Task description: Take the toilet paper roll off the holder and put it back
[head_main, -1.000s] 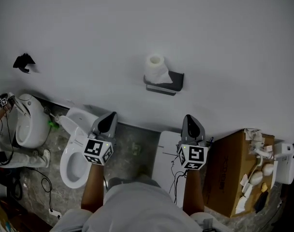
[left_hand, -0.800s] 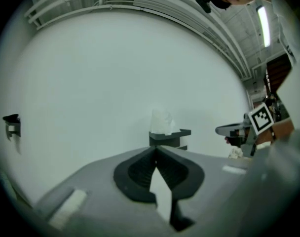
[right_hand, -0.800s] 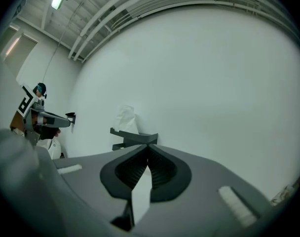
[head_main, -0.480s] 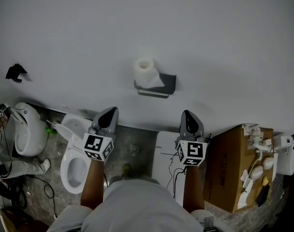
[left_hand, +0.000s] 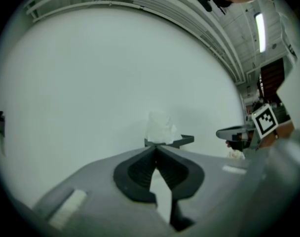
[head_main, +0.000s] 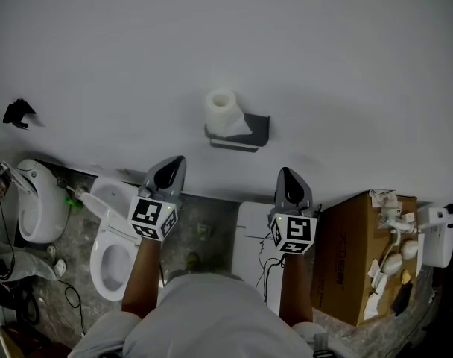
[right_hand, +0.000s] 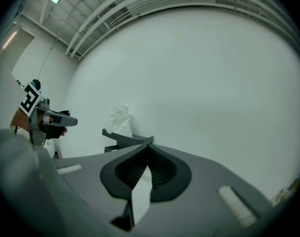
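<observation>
A white toilet paper roll (head_main: 224, 112) stands upright on the left end of a dark wall-mounted holder (head_main: 250, 133) on the white wall. Below it, my left gripper (head_main: 170, 168) and right gripper (head_main: 290, 176) both point up at the wall, each apart from the roll, shut and holding nothing. In the left gripper view the roll (left_hand: 159, 128) and the holder (left_hand: 178, 141) sit just above my left gripper's closed tips (left_hand: 155, 146). In the right gripper view the roll (right_hand: 119, 118) and the holder (right_hand: 121, 138) lie left of my right gripper's closed tips (right_hand: 148, 144).
A white toilet (head_main: 111, 237) stands on the floor at lower left, with another white fixture (head_main: 36, 200) further left. A brown cardboard box (head_main: 353, 259) with white parts sits at lower right. A dark hook (head_main: 15, 112) is on the wall at far left.
The head view has shifted, so the roll and holder sit a little further left and lower in view. Both grippers stay shut, slightly higher toward the wall.
</observation>
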